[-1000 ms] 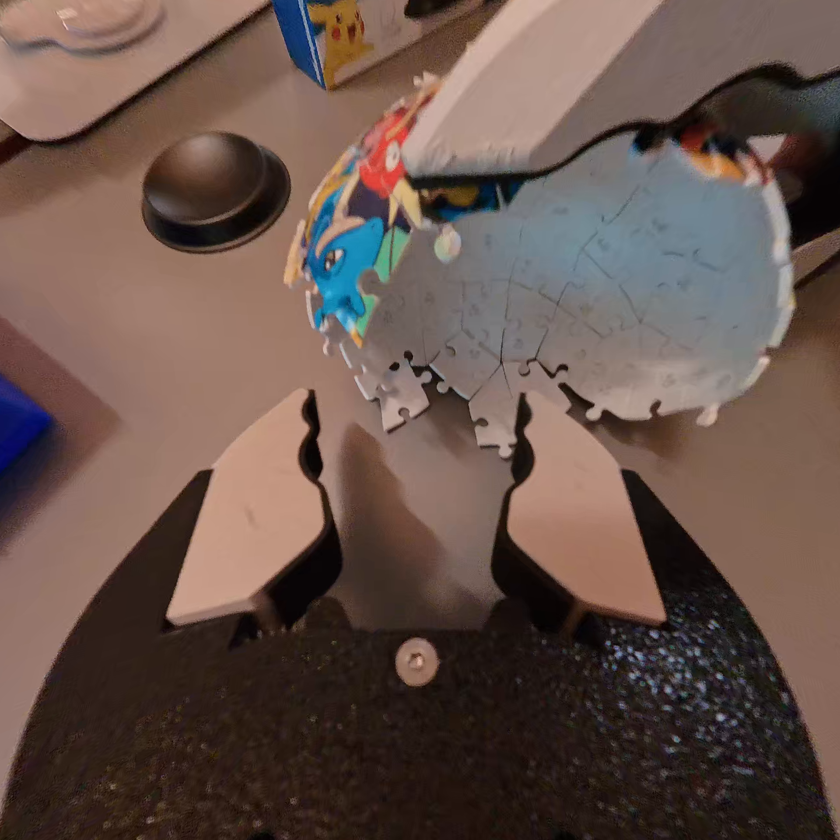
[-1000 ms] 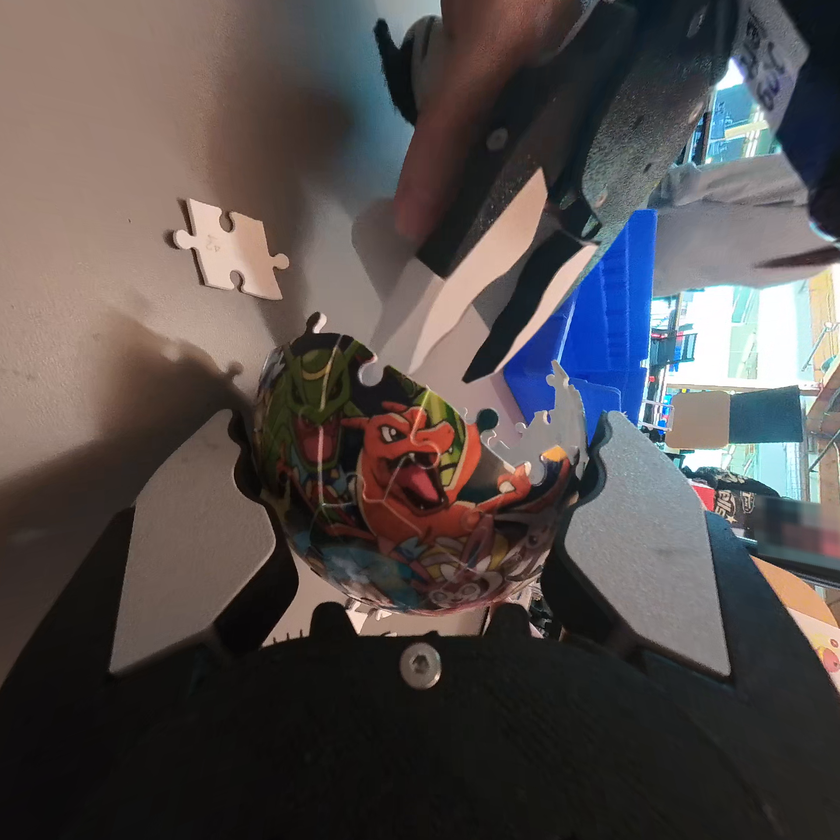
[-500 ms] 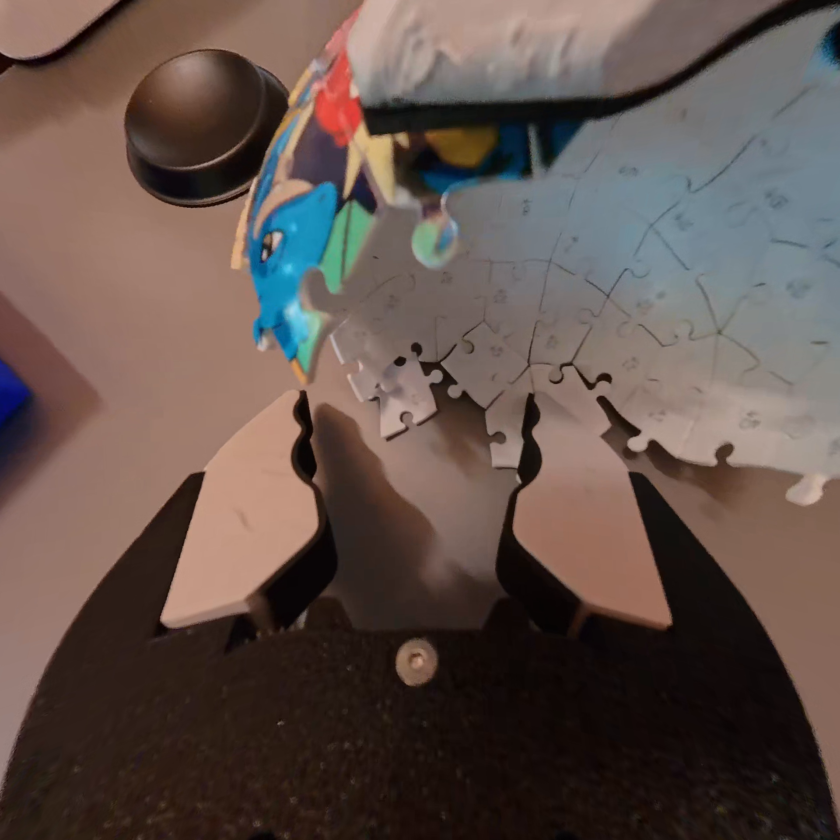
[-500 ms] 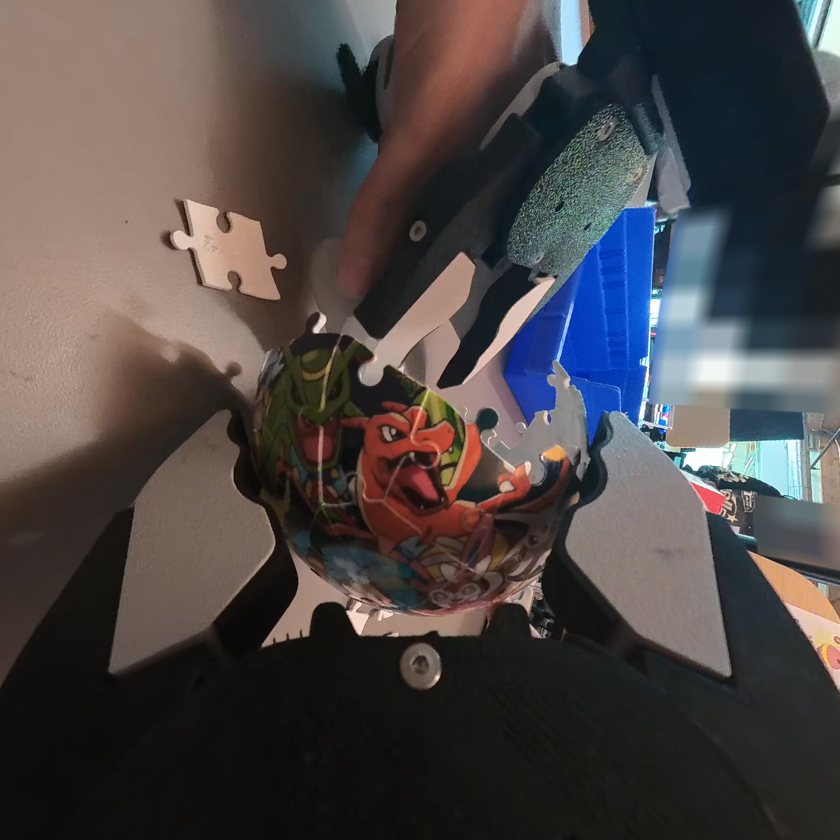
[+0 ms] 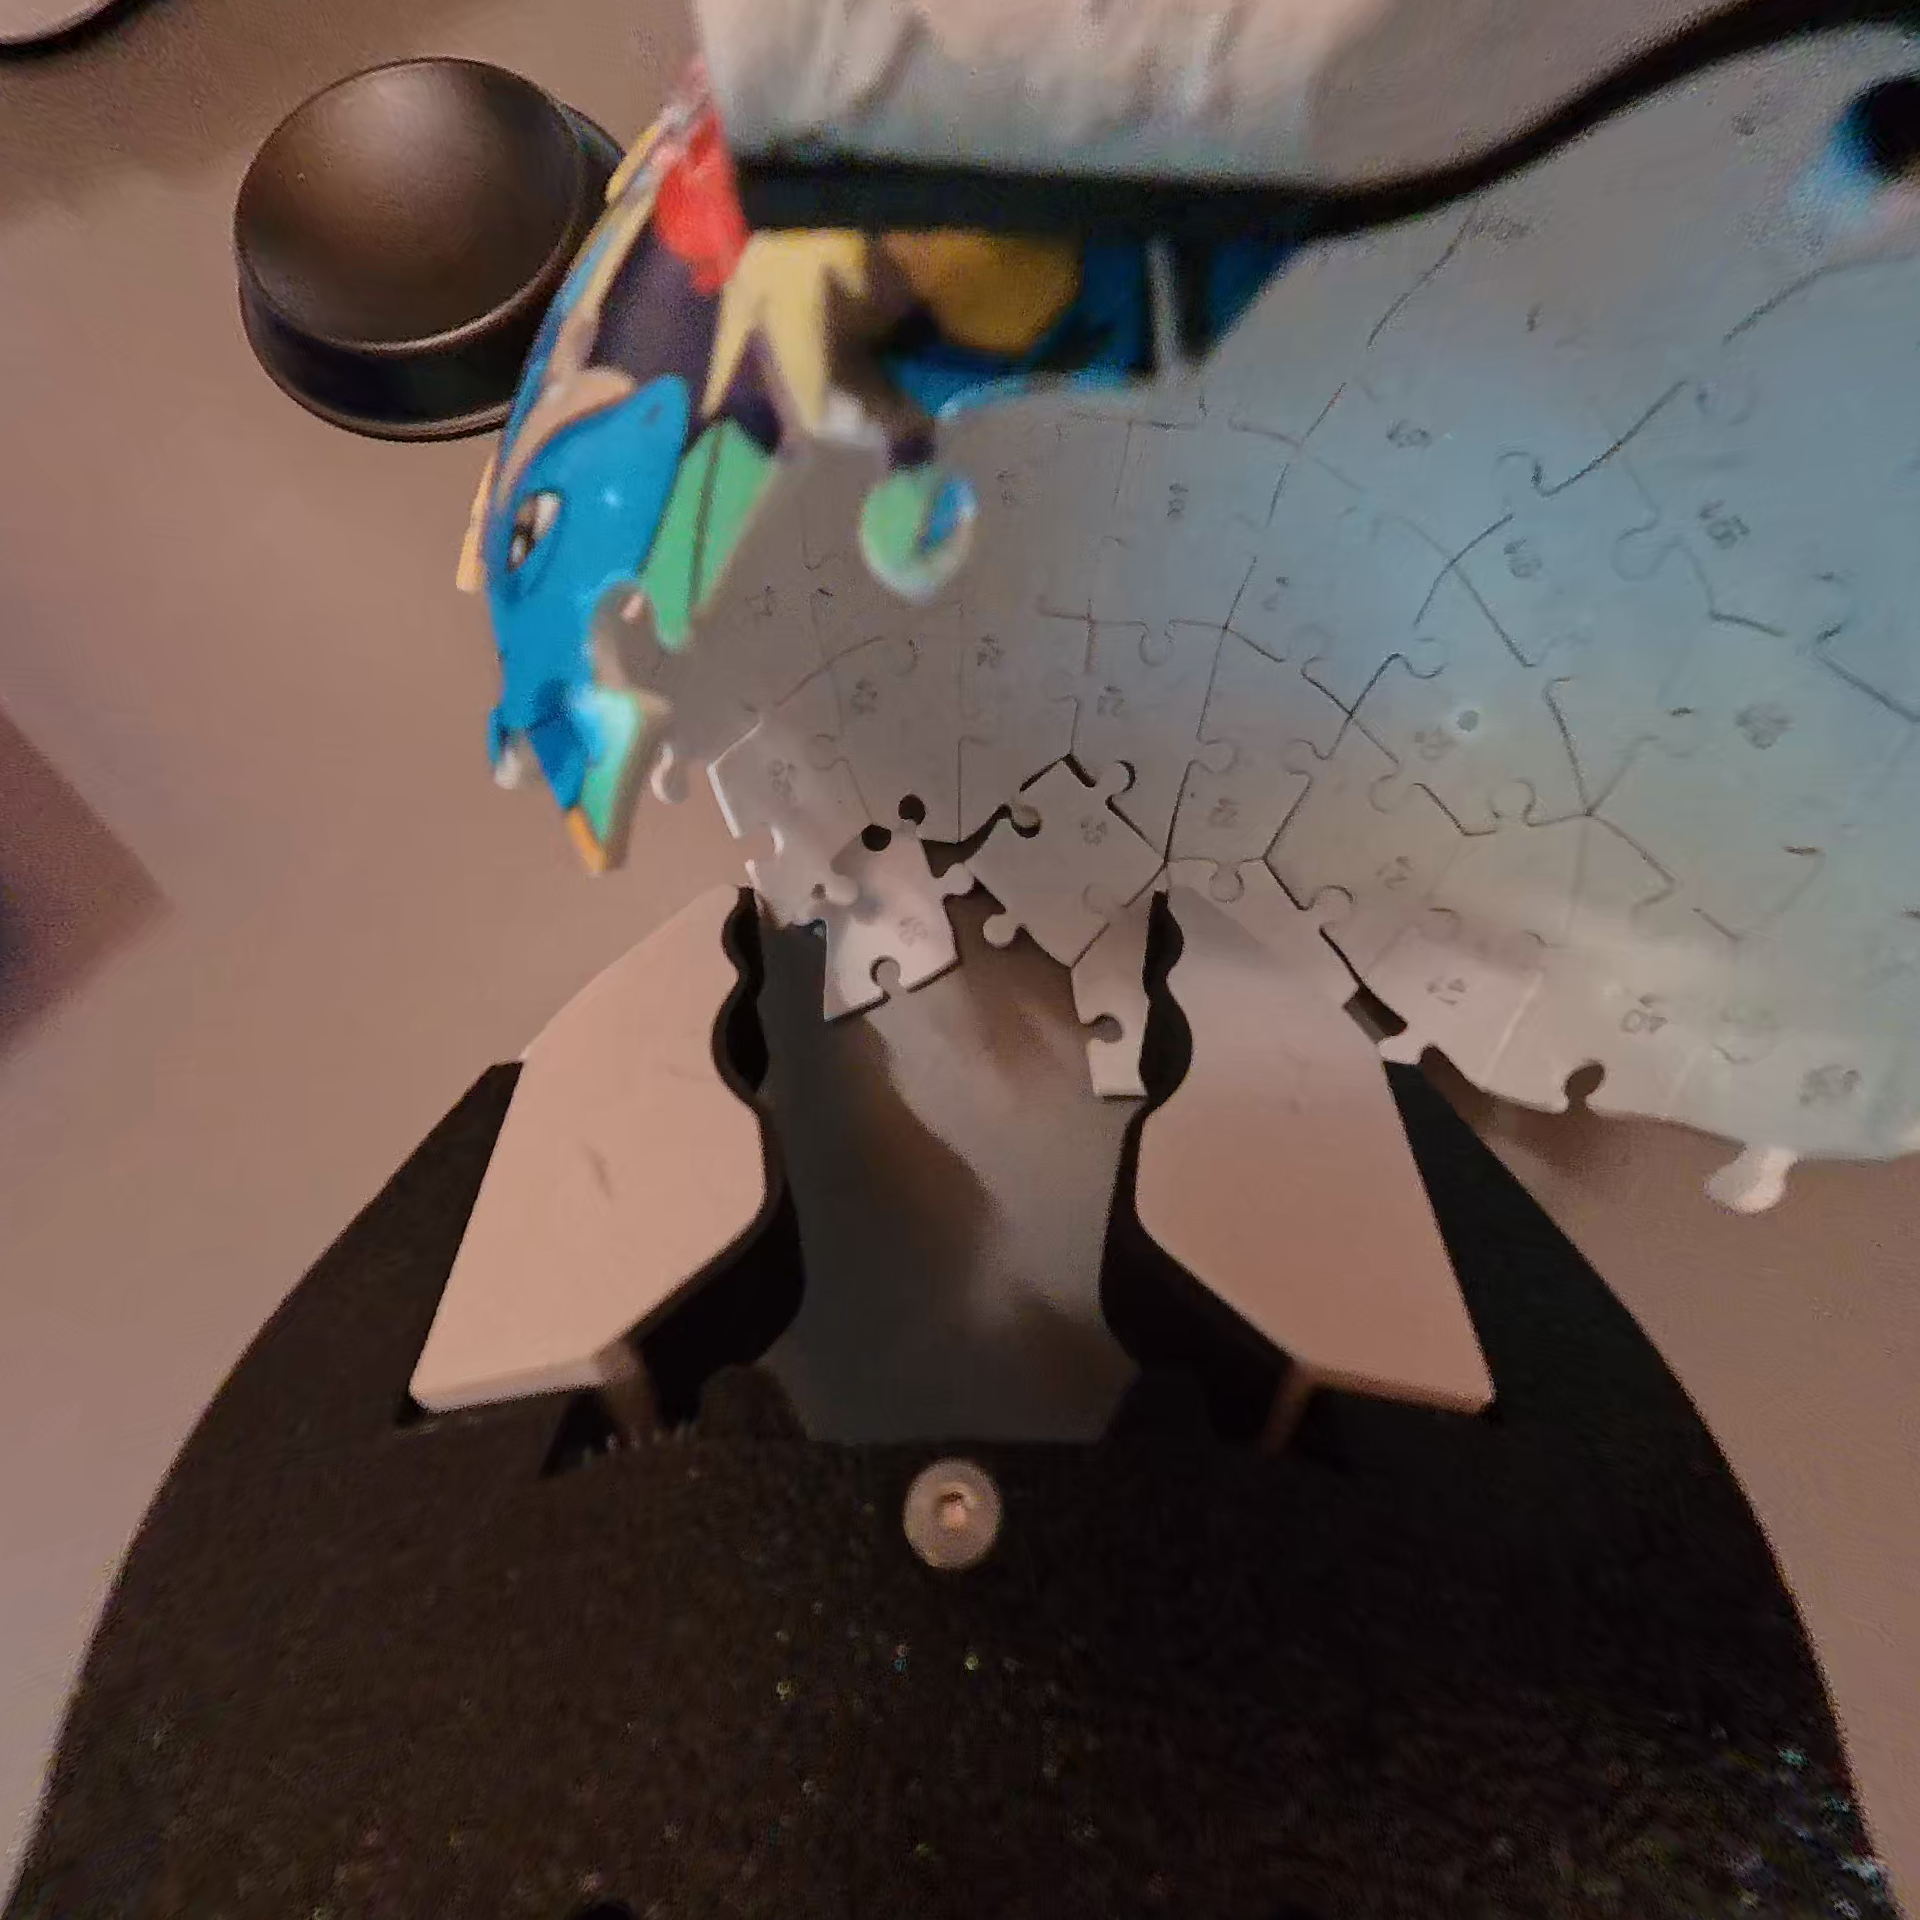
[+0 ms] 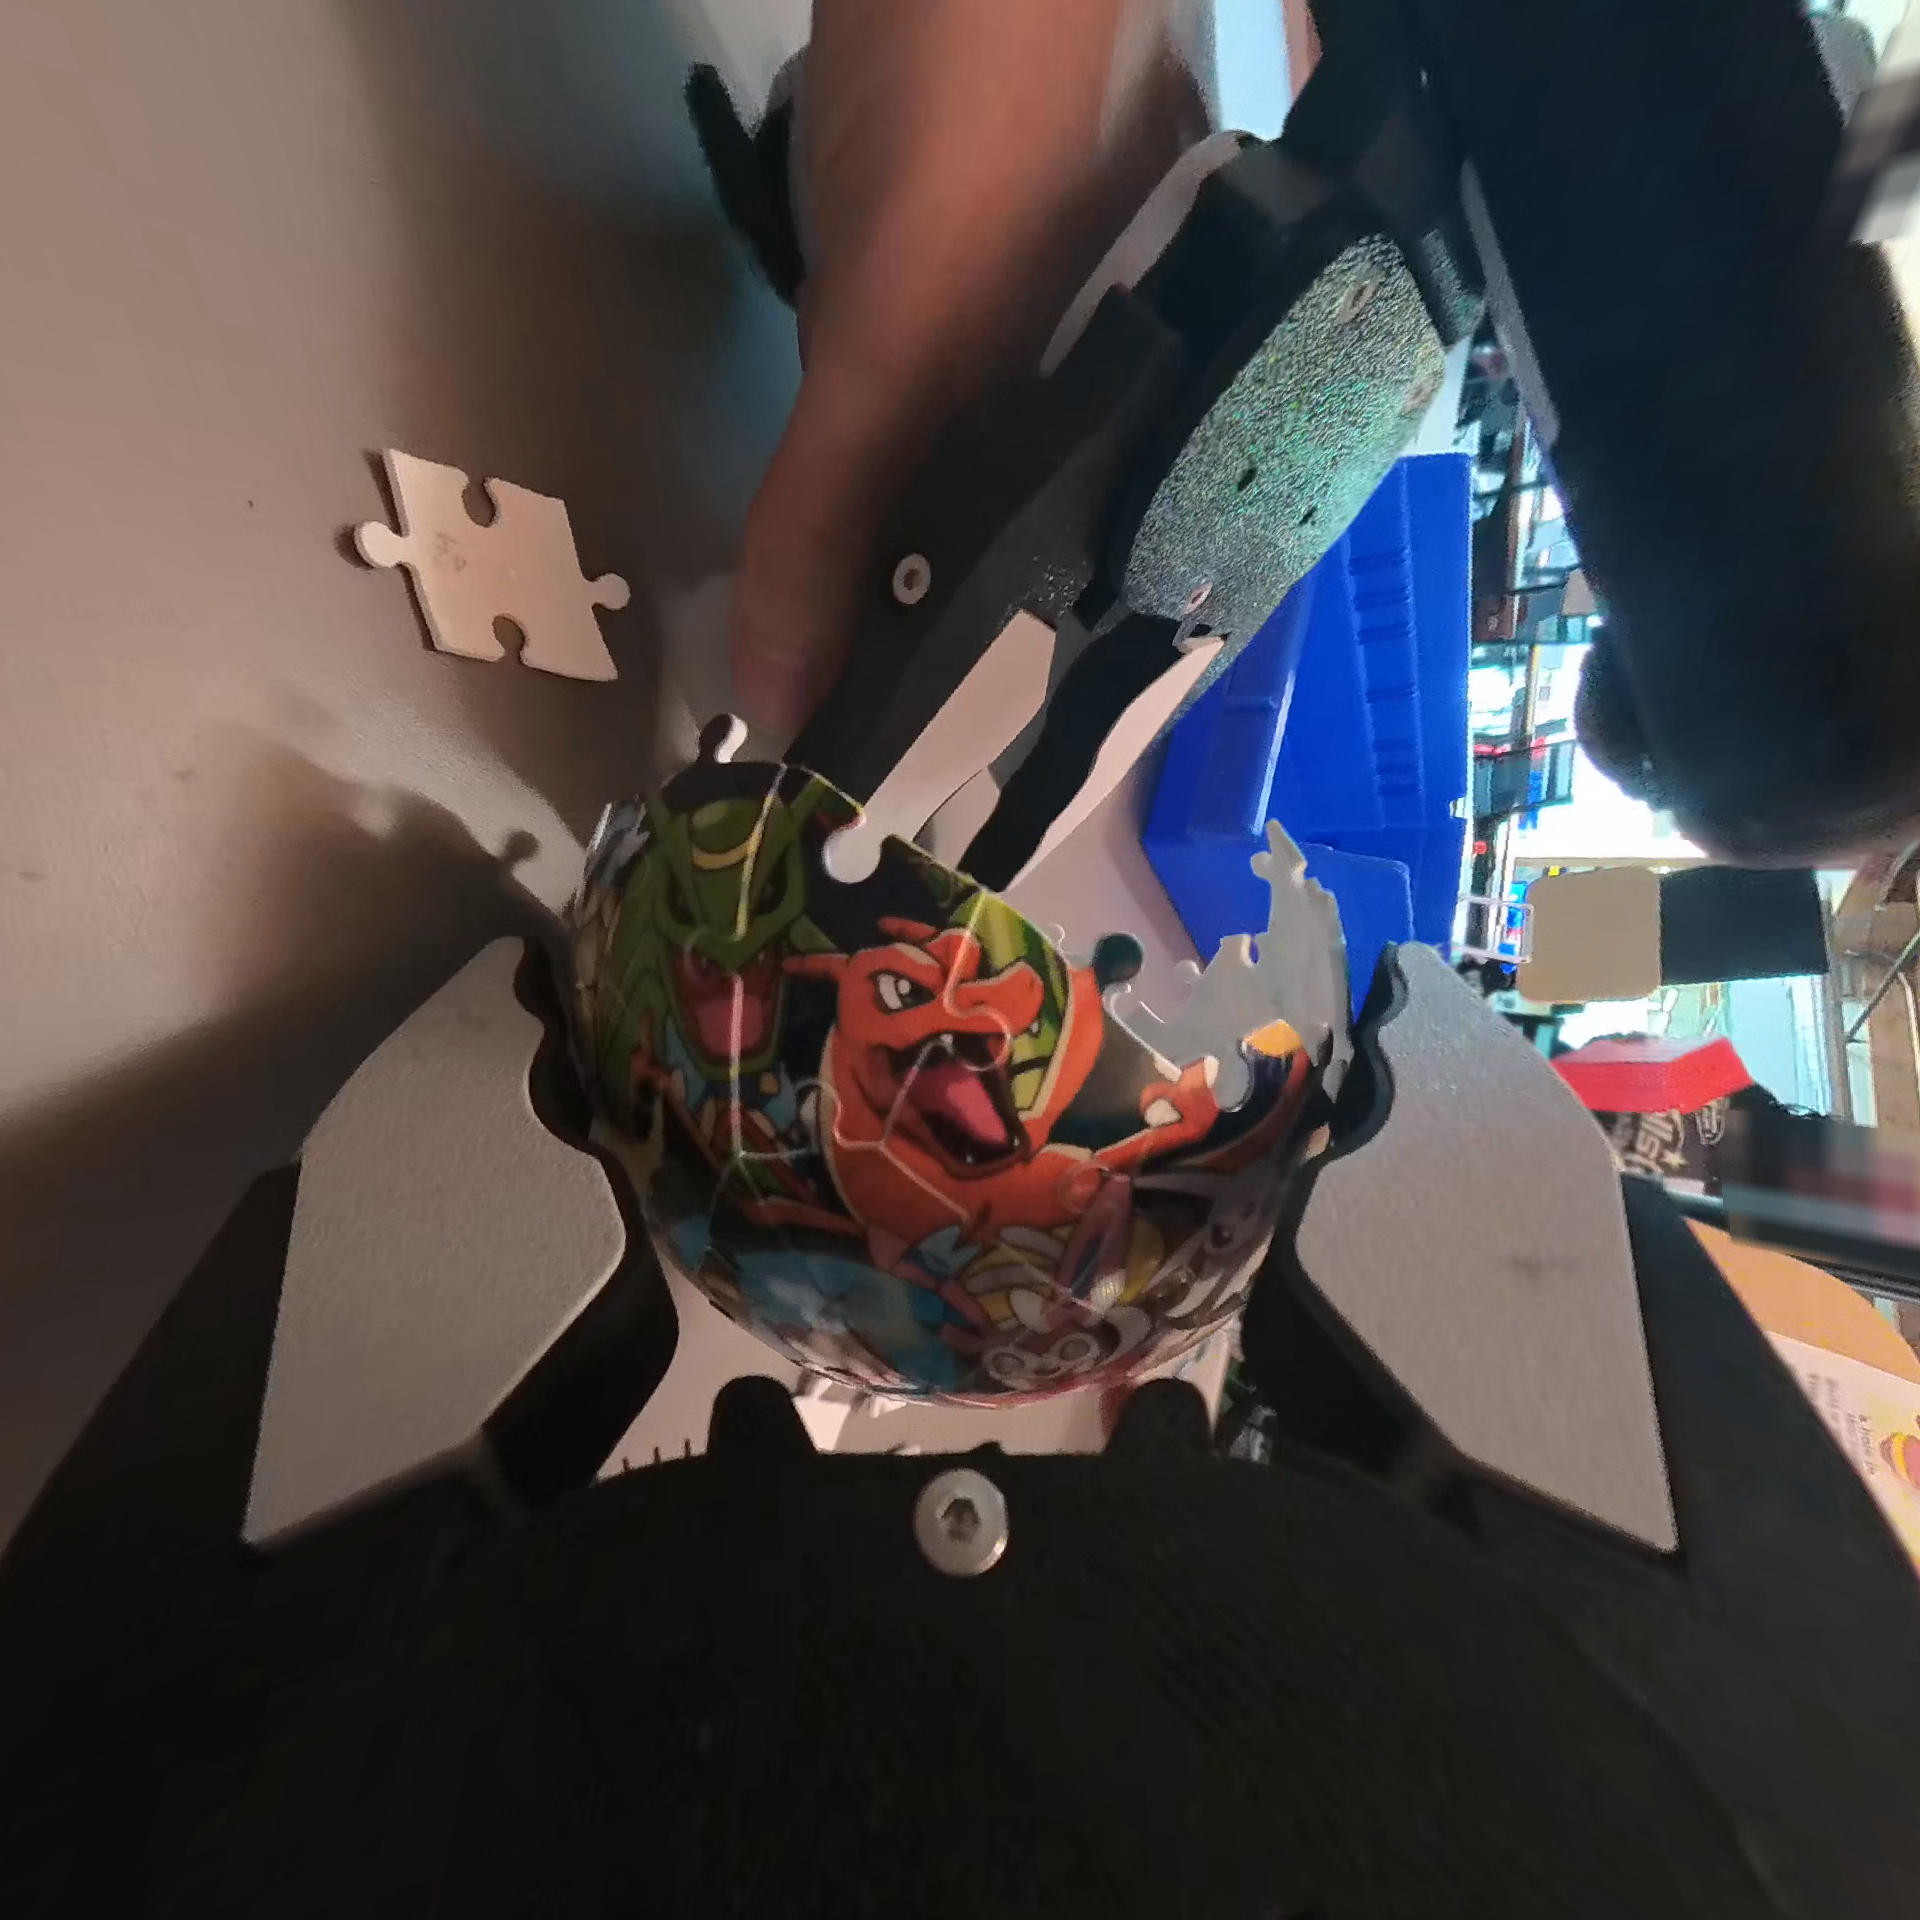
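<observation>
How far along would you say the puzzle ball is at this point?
Done: much of the puzzle ball is joined into a curved shell, its jagged open rim showing. In hand: the right gripper is shut on the shell, while the open left gripper has its tips at the rim's loosely hanging pieces. Left: the gap is unfilled, and a loose puzzle piece lies on the table.
</observation>
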A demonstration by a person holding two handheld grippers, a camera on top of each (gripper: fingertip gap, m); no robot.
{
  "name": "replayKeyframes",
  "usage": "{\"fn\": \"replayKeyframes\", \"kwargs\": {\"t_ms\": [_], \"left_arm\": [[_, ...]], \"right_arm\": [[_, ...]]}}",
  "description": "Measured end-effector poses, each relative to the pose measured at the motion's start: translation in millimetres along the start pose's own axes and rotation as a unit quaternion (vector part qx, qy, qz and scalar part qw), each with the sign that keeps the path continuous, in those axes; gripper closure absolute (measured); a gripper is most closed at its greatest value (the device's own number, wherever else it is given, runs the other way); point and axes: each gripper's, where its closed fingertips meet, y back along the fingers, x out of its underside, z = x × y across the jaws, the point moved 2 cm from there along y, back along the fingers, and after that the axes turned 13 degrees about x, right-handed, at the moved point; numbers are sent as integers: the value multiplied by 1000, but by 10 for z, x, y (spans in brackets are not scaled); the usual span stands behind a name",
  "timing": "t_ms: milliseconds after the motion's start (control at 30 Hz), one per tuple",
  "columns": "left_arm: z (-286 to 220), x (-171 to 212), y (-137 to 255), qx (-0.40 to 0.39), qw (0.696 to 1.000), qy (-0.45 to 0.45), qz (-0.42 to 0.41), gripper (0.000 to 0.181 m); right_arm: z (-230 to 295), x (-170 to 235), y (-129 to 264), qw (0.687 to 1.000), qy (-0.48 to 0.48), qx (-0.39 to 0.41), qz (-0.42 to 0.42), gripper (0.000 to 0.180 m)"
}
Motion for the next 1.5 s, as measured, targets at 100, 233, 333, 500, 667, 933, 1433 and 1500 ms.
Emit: {"fn": "replayKeyframes", "kwargs": {"t_ms": [100,233,333,500,667,933,1433,1500], "left_arm": [[9,7,-4,6,1000,11,-3,111],[31,-10,-5,-3,1000,3,-7,110],[49,-13,-10,-4,1000,7,-11,107],[96,-12,-21,-5,999,29,-13,99],[122,-33,-29,-16,999,25,-14,96],[104,-19,-27,6,999,33,-14,97],[21,-46,-47,9,1000,-1,-8,104],[19,-42,-48,8,1000,4,-2,104]], "right_arm": [[-2,16,-3,1000,-6,0,-3,40],[-7,20,-16,1000,-1,0,-4,42],[-1,13,-24,1000,6,-7,-3,42],[5,8,-31,1000,10,-15,1,42],[8,12,-36,1000,1,-21,-9,42],[11,-3,-40,1000,-14,-16,-15,42],[5,10,-23,1000,-6,-11,-15,43],[5,6,-24,1000,-5,-11,-17,42]]}}
